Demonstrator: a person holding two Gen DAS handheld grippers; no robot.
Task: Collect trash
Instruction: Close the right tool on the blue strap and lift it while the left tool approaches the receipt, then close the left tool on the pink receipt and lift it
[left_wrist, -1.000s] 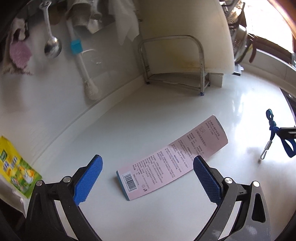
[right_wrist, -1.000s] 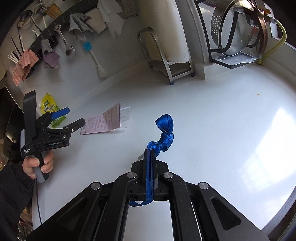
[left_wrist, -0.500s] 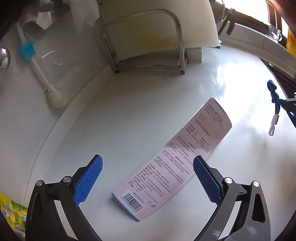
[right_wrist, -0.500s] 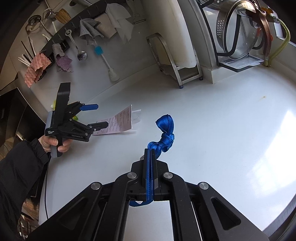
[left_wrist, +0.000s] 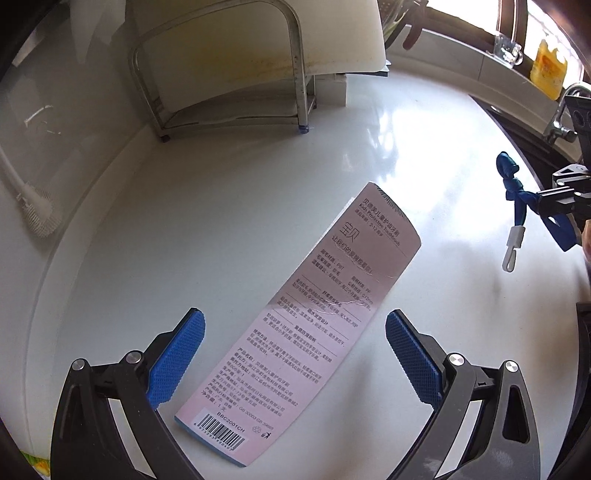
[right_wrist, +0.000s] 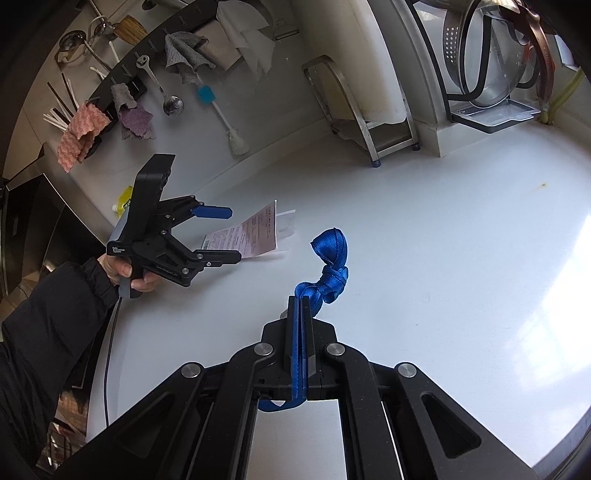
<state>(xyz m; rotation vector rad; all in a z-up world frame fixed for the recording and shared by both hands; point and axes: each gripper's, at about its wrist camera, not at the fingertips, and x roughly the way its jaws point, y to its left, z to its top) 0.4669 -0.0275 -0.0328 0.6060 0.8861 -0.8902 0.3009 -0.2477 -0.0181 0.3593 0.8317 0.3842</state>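
White kitchen counter (left_wrist: 207, 229), pink toothbrush card (left_wrist: 314, 325) flat between your left gripper (left_wrist: 294, 356) wide-open pads, reading "Kids Protective Toothbrush", "BBC2001CH", your right gripper (right_wrist: 300, 308) clamped on blue strap (right_wrist: 330, 264).

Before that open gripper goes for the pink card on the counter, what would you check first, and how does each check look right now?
1. Left hand-held gripper open wide: ok.
2. Pink card between its blue pads: ok.
3. Card lying flat on white counter, nothing on top: ok.
4. Pads low enough to pinch the card: cannot tell.
5. Right hand-held gripper shut on blue strap: ok.
6. Strap clear of the card: ok.
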